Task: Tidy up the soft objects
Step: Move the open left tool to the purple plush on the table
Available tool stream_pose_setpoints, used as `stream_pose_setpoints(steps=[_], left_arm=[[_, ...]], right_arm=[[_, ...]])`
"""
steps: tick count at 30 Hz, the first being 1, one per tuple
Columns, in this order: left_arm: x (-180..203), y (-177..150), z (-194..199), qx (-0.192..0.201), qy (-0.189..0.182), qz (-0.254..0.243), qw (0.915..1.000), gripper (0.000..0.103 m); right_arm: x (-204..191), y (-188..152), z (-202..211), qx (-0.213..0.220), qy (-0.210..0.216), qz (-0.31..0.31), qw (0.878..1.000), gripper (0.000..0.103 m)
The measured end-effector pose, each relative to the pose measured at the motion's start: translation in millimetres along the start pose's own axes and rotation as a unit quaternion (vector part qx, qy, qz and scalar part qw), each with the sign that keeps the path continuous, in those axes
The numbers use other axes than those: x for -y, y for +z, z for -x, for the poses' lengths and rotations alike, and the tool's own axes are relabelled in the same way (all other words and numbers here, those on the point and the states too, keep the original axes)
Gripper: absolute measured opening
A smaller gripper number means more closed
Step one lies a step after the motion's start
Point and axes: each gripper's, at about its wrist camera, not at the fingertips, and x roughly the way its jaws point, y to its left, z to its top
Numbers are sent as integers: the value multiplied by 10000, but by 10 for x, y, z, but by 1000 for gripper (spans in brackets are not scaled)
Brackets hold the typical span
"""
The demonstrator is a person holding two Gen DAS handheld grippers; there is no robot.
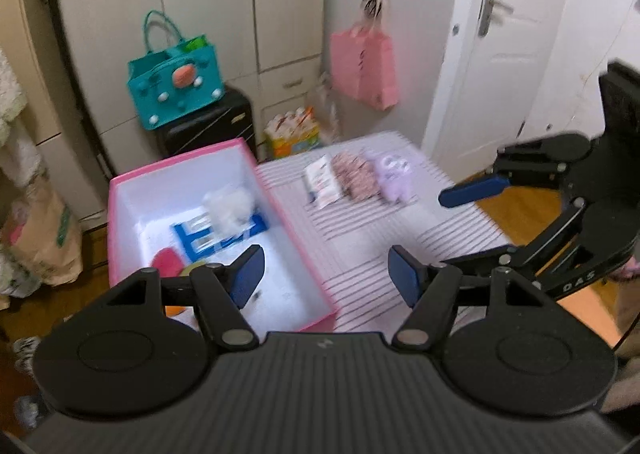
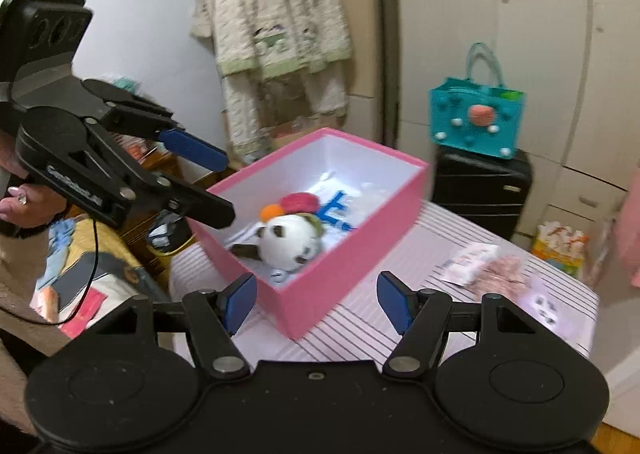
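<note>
The striped worktop (image 1: 360, 254) fills the middle of the left wrist view. On it, at centre left, stands the open pink box (image 1: 280, 210); in the right wrist view the box sits mid-frame with a white plush ball toy (image 2: 286, 240) wearing a red hat inside it, on a blue-printed sheet.

Three soft things wait in a row on the worktop, right of the box and well apart from it: a lilac plush (image 1: 394, 176), a pink patterned pouch (image 1: 356, 174) touching it, and a flat white packet (image 1: 322, 182) beside that. All look light and yielding; the plush should squash under the fingers, so a pinch across its middle seems safest, while the thin packet may need taking by an edge.

The left gripper (image 1: 326, 274) hangs above the box's near corner, fingers apart and empty. The right gripper (image 2: 316, 300) also stands spread with nothing between its fingers, over the box's near wall.
</note>
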Motion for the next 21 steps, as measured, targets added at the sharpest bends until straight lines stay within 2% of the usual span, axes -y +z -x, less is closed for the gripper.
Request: stream_pose_setpoints(steps=[4,8,12,17,21], left_arm=[[184,62,-133,299,-46,-9,9995,68],[365,128,-356,397,-169,3,9991,68],[545,136,-581,499,-256,-102,9984,68],[714,171,-943,409,-554,-20,9976,68],[825,229,-1271,410,-591,126,9973,68]], right_arm=[[218,-179,112,104,-270,-174,9994,71],[439,-341,185,227,-452,-304,9983,72],[606,-487,154,364,-869,-225,9953,72],[807,-643,66,507,-1243,-179,9908,76],[1074,-823,-65,453,-1363,-408,9888,78]])
